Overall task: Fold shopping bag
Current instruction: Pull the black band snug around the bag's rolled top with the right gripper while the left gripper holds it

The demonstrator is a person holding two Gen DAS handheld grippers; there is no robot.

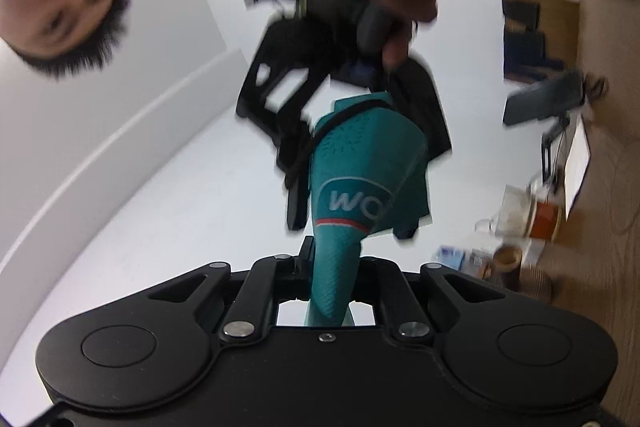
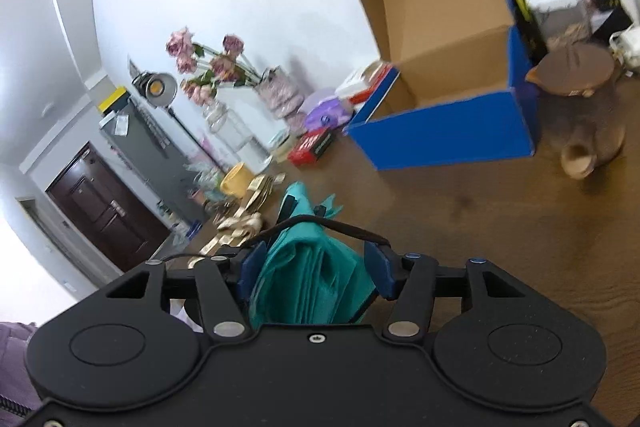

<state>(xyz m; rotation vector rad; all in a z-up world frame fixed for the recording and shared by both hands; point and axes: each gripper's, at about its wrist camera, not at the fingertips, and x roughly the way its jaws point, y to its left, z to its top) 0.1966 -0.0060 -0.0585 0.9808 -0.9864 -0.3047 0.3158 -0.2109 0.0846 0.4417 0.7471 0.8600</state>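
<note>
Pinching teal shopping bag (image 1: 352, 179) end: left gripper (image 1: 330, 267) closed narrow | bag stretched taut between both tools, off wooden table (image 2: 460, 227) | far end bunched inside right gripper (image 2: 316, 267), pads clamping folds | blue box (image 2: 440, 131) beyond

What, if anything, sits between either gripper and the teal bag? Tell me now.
Nothing visible does. The left gripper has its fingers closed on one bunched end of the teal shopping bag, and the right gripper clamps the other folded end, its fingers pressed against the fabric. The bag hangs between them, above the wooden table.
</note>
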